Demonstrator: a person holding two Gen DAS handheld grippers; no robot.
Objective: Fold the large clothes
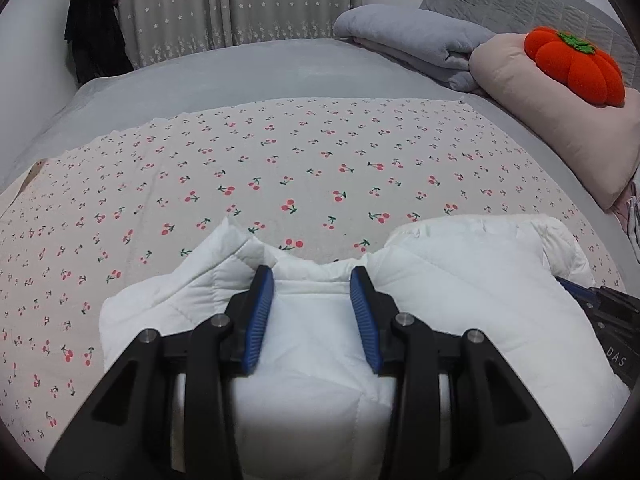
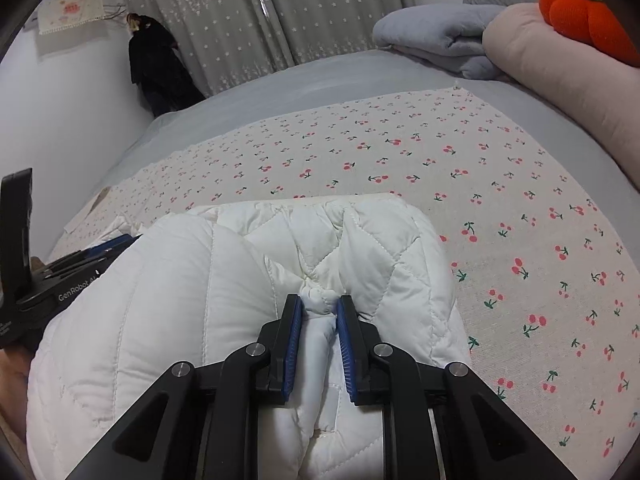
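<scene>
A white quilted puffer jacket (image 1: 460, 292) lies bunched on the cherry-print sheet (image 1: 280, 168) at the near edge of the bed. My left gripper (image 1: 312, 284) is closed on a thick fold of the jacket between its blue pads. In the right wrist view the jacket (image 2: 192, 280) is folded into a mound. My right gripper (image 2: 319, 304) is shut on a pinched ridge of its fabric. The left gripper's body (image 2: 44, 284) shows at the left edge of that view, partly under the jacket.
A pink pillow (image 1: 560, 128) with an orange pumpkin cushion (image 1: 576, 64) lies at the right. A folded grey blanket (image 1: 412, 40) sits at the back right. Grey bedsheet (image 1: 200, 76), star curtains (image 1: 240, 0) and a dark hanging garment (image 1: 92, 32) lie beyond.
</scene>
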